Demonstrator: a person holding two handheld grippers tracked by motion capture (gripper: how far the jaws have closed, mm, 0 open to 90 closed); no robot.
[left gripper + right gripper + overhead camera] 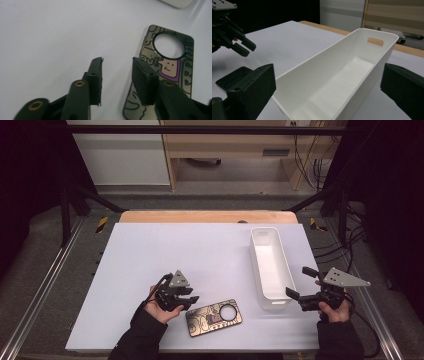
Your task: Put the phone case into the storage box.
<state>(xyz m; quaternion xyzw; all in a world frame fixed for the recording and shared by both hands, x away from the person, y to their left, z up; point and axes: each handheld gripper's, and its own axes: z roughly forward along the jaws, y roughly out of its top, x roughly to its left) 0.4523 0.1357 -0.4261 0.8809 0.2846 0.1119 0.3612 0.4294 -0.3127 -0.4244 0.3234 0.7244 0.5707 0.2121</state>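
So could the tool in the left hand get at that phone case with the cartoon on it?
Probably yes. The left tool sits right beside the phone case, jaws parted with nothing between them, and the case lies flat on the white table with nothing on top of it.

Phone case [160, 72] partly behind tongs

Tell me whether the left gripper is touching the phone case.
Apart. The left gripper view shows the left gripper with jaws parted and nothing between them, raised over the table, the phone case lying flat beyond and below the pads.
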